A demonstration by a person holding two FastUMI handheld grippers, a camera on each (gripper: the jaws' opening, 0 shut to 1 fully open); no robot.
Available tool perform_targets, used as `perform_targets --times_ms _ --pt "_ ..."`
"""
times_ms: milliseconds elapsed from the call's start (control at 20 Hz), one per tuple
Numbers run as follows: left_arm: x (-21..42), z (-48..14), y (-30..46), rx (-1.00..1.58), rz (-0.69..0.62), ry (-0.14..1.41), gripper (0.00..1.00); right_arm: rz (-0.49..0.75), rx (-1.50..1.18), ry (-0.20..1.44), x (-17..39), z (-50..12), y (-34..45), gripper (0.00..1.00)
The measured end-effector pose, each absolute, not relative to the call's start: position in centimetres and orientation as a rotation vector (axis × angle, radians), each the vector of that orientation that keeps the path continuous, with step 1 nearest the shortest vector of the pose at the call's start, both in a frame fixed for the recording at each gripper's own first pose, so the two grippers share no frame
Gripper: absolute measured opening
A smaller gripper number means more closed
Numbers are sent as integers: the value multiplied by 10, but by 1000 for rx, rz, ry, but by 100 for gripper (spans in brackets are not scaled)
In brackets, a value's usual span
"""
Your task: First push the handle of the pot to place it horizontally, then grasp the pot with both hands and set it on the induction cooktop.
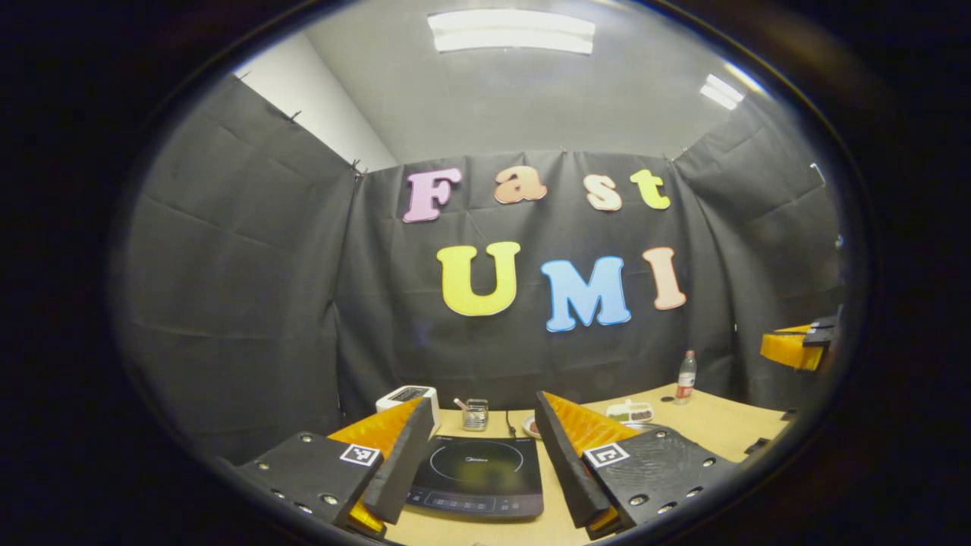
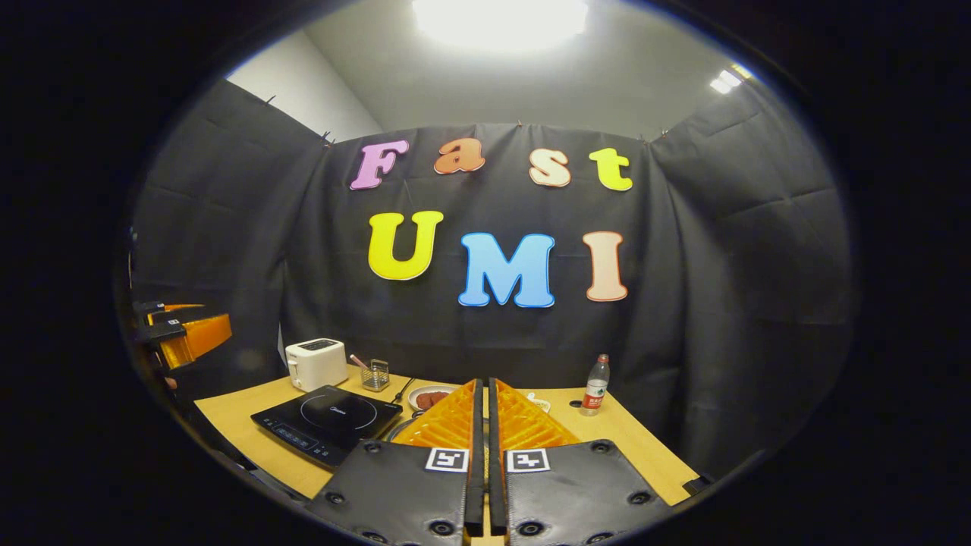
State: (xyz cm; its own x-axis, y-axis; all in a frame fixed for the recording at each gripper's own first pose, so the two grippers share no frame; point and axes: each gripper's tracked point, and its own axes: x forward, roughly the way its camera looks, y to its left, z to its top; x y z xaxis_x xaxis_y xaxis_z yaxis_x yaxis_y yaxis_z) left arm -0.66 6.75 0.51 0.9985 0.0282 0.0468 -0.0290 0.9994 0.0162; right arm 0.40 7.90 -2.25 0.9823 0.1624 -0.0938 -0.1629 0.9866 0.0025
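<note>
Nearest, left tongs (image 1: pixel 478 455) spread above the induction cooktop (image 1: pixel 478 474); right tongs (image 2: pixel 481 425) pressed together, empty. I can't spot the pot on the bench (image 2: pixel 622 440); best nudge its handle gently, sideways, with closed tips

Light comes from the ceiling panel (image 1: pixel 510 31) overhead, crisp-edged in the left gripper view but blown into a white glare in the right gripper view. A smaller ceiling light (image 1: pixel 721 91) sits to the right of the panel. Below the panel the black cloth wall (image 1: pixel 258 288) stays dim, its folds bowing toward the edges. The bench (image 2: pixel 243 436) is warmly lit, and the induction cooktop (image 1: pixel 478 475) carries a soft sheen. Focus looks sharp throughout.
</note>
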Motion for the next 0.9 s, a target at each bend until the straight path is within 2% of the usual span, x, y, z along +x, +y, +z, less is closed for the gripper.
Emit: perform_targets --times_ms 50,150,200,250,300,450,500,900 --pt "-7 6 73 12 30 -51 79 171 -12 102 5 -26 83 4" --pt "-9 1 86 11 46 -52 85 194 -24 120 8 -33 94 5" --pt "-9 -2 92 6 57 -46 85 211 -34 133 9 -38 100 7" --pt "-10 -4 97 -1 67 -39 79 224 -46 143 11 -42 103 5" --pt "-12 -4 99 -8 72 -36 85 238 -57 155 12 -49 106 4" --pt "-12 -7 106 8 93 -29 79 282 -76 199 16 -68 114 2" --pt "-12 -8 107 12 102 -28 82 301 -79 214 16 -74 117 2" --pt "4 -10 88 25 180 -10 79 480 -142 348 31 -136 130 2"
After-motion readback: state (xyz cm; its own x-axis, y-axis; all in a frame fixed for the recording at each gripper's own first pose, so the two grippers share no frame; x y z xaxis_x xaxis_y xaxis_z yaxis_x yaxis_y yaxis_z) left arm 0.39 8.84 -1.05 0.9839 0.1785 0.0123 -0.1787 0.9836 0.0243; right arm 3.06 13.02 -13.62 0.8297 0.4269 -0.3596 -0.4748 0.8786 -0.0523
